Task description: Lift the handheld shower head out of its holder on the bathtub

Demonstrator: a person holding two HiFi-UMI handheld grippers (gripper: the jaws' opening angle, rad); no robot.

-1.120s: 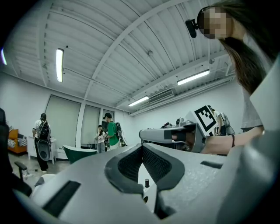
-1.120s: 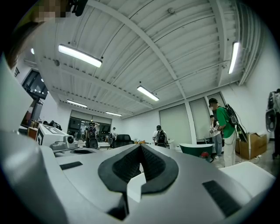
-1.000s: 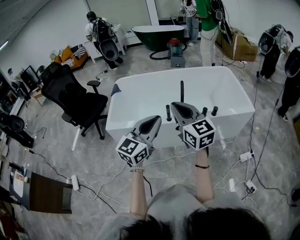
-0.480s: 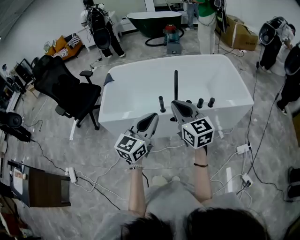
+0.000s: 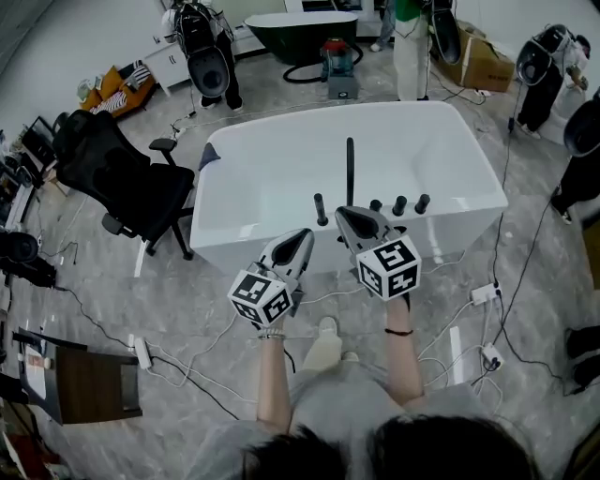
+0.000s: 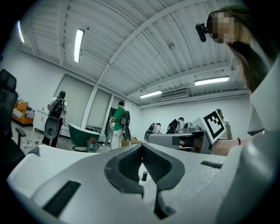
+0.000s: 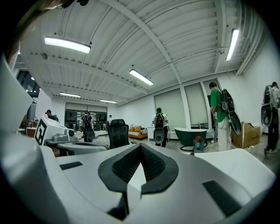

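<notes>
A white bathtub (image 5: 441, 159) stands in front of me. On its near rim rises a slim black handheld shower head (image 5: 350, 167), upright in its holder, with a short black post (image 5: 320, 208) to its left and three black knobs (image 5: 399, 204) to its right. My left gripper (image 5: 306, 234) is shut and empty, just short of the rim, left of the post. My right gripper (image 5: 342, 214) is shut and empty, its tip at the rim below the shower head. In the left gripper view the left gripper (image 6: 141, 146) has its pads together, with one black knob (image 6: 144, 176) showing beyond. The right gripper (image 7: 140, 146) is likewise shut.
A black office chair (image 5: 122, 178) stands left of the tub. A dark green tub (image 5: 300, 23), a red vacuum (image 5: 339, 61) and a cardboard box (image 5: 487, 61) are behind, with several people around. Cables and power strips (image 5: 487, 292) lie on the floor to the right.
Both grippers have sunk and moved closer to the tub's near rim, and the tub now fills more of the head view. Both stay shut.
</notes>
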